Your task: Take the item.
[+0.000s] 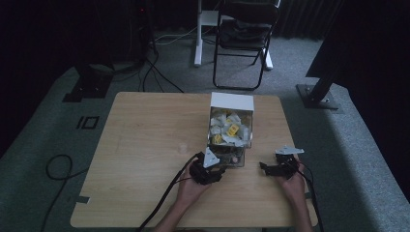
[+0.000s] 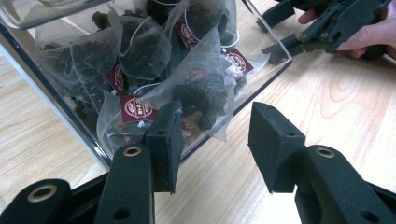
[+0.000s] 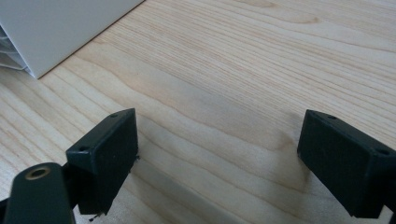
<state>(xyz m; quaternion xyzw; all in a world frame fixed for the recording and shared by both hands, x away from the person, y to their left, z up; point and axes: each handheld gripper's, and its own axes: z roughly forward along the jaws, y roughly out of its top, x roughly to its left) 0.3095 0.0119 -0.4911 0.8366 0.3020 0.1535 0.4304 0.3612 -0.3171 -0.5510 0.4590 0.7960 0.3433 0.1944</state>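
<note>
A clear two-tier dispenser box [image 1: 231, 102] with a white back stands at mid table. Its upper tier holds white and yellow sachets [image 1: 227, 128]. Its lower clear tray [image 2: 70, 123] holds several pyramid tea bags [image 2: 201, 91] of dark leaves with dark red tags. My left gripper [image 2: 215, 116] is open, its jaws just in front of the tray's clear front wall with nothing between them; in the high view the left gripper [image 1: 217, 167] sits at the box's front left. My right gripper [image 3: 219, 123] is open wide over bare wood, and the right gripper [image 1: 265, 167] lies to the right of the tray.
The wooden table [image 1: 145, 145] has bare room to the left of the box. The box's white side wall [image 3: 56, 28] is near the right gripper. A folding chair [image 1: 244, 34] and cables lie on the floor beyond the far edge.
</note>
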